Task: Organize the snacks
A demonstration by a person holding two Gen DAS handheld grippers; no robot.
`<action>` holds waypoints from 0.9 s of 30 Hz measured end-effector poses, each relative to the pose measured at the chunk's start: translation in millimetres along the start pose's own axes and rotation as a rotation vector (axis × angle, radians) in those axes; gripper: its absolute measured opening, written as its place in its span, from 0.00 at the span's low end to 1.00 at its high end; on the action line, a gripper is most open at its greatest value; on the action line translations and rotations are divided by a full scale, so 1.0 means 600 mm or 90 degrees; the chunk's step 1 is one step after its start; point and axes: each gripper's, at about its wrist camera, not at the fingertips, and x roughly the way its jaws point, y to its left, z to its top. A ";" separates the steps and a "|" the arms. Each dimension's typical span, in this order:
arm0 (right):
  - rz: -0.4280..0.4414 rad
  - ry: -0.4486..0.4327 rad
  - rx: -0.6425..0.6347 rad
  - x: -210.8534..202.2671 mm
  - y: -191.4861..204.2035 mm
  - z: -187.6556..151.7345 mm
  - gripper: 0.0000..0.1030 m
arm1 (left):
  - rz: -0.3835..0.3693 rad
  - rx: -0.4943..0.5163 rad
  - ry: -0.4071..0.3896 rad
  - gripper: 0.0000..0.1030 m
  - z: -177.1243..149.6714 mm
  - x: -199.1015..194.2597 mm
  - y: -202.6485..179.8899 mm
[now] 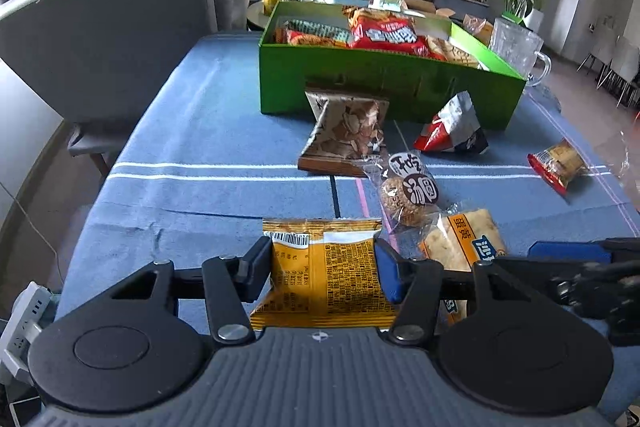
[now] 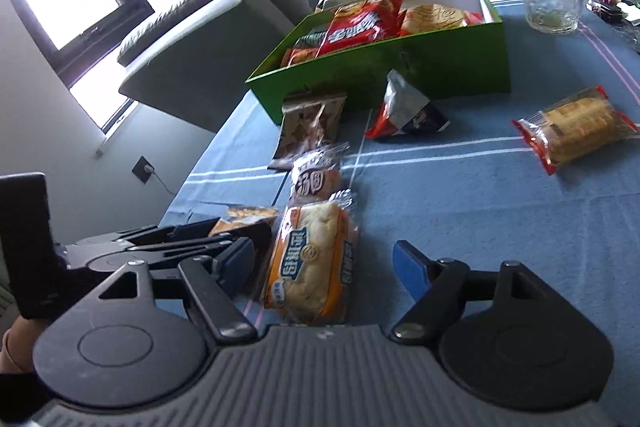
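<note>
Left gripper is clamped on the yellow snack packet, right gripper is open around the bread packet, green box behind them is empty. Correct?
Not quite. The green box is not empty: the left wrist view shows several snack packs in it, a red bag on top. The rest holds: left gripper on the yellow snack packet, right gripper open around the bread packet.

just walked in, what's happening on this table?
A person is sorting snacks into the green box, one handheld tool per hand. The left tool is clamped on a yellow snack packet. The right tool is open around a bread packet, not gripping it. Several other packets lie loose on the blue tablecloth.
</note>
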 end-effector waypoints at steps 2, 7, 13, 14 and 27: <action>-0.003 0.005 -0.007 0.004 0.007 -0.001 0.67 | 0.002 -0.001 -0.009 0.50 0.001 -0.005 0.002; -0.019 0.013 -0.030 0.015 0.022 -0.007 0.67 | 0.007 -0.009 -0.020 0.50 0.002 -0.013 0.013; -0.026 0.015 -0.046 0.019 0.030 -0.011 0.68 | 0.013 -0.020 -0.022 0.50 0.002 -0.015 0.020; -0.025 0.015 -0.047 0.019 0.032 -0.011 0.68 | 0.013 -0.021 -0.022 0.50 0.002 -0.016 0.020; -0.050 0.028 -0.075 0.041 0.053 -0.015 0.68 | 0.005 -0.039 -0.038 0.50 0.001 -0.029 0.035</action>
